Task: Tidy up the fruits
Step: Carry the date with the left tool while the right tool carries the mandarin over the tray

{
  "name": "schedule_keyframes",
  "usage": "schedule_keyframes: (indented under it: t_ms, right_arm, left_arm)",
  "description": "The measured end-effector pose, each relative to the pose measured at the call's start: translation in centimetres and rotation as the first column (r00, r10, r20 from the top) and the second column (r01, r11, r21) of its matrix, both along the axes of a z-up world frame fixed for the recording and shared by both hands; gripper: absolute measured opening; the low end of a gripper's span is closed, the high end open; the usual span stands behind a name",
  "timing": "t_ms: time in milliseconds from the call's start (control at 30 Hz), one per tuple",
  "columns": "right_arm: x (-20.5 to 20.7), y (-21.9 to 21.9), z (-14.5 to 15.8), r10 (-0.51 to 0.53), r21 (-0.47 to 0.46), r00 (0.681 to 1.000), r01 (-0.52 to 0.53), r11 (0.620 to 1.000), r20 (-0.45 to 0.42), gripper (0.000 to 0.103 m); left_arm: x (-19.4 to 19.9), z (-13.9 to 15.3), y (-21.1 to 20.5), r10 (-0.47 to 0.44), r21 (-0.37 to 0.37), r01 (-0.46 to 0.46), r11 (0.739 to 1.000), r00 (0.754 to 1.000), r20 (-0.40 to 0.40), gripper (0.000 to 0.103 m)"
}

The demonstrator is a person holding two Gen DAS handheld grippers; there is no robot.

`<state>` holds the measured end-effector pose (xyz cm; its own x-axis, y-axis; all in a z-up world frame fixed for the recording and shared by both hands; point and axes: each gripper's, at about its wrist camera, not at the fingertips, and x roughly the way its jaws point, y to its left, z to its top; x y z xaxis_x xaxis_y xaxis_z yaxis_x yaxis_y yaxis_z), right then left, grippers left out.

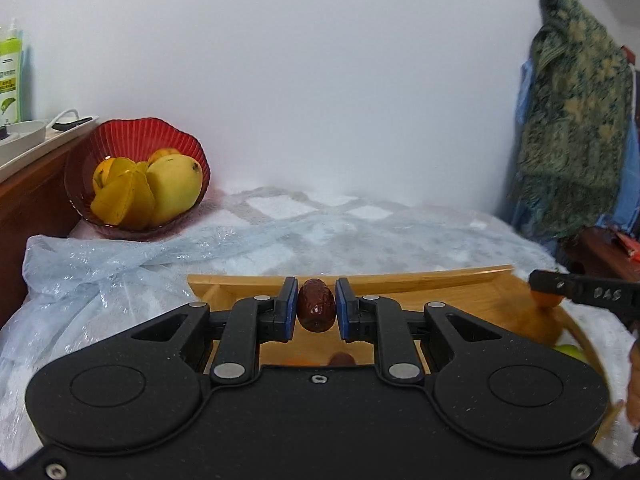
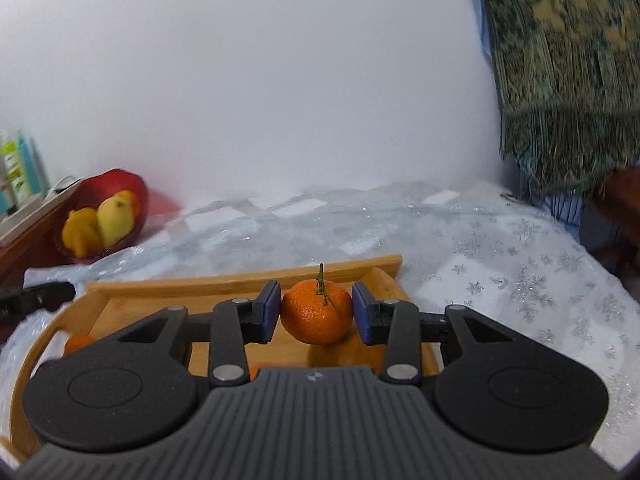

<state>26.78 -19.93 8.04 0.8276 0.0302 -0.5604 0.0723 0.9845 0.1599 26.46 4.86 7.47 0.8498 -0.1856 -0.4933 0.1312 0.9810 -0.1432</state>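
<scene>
We hold one fruit in each gripper, lifted over the wooden tray (image 1: 420, 278), which we judge to be the start of a carry toward the red bowl (image 1: 120, 136).

Our left gripper (image 1: 316, 310) is closed narrow on a red date (image 1: 316, 310), its blue pads (image 1: 289, 312) pressing the date's flanks so the long axis stands upright between them. The date is small, oval, glossy and wrinkled, so a tight pinch suits it.

Our right gripper (image 2: 316, 312) stands at a moderate width around a tangerine (image 2: 316, 312), pads (image 2: 269, 312) against its sides, with the green stem pointing up and clear of the jaws. The tangerine's peel is pebbled and matte, and the round body needs the wider hold.

The tray is pale bamboo with a raised rim and a curved handle. A few more small fruits lie in it, partly hidden under the grippers. It rests on a surface covered with a sheer white cloth (image 2: 520, 280) scattered with silver snowflakes.

The red bowl sits at the far left by the wall, translucent and fluted, tipped against a wooden cabinet (image 1: 36, 204). It already holds a smooth yellow mango (image 1: 176, 188), a ridged starfruit (image 1: 120, 196) and an orange fruit behind them, which suggests that fruit is being gathered there.
</scene>
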Motion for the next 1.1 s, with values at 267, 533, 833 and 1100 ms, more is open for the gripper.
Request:
schedule_keyframes:
  t_ms: [267,533,833,1100]
  right_arm:
    - [3.4,0.8,-1.4,0.033,-0.024,0.997,-0.035,0.999,-0.069,0.043]
    - [4.5,2.0,-2.2,0.059,-0.061,0.992,-0.066,0.996,-0.110,0.043]
    - [5.1,2.1,-2.3,0.063,-0.068,0.989,-0.073,0.995,-0.137,0.043]
    - [5.4,2.1,-2.4,0.062,-0.066,0.985,-0.074,0.995,-0.164,0.043]
  left_arm:
    - [3.9,-2.5,-0.1,0.036,0.003,-0.036,0.999,0.994,-0.106,0.018]
    - [4.2,-4.0,-0.4,0.044,0.018,-0.042,0.999,0.986,-0.159,0.018]
    - [4.5,-4.4,-0.4,0.047,0.024,-0.043,0.999,0.982,-0.183,0.018]
    - [4.5,-4.4,-0.5,0.041,0.032,-0.036,0.999,0.981,-0.191,0.018]
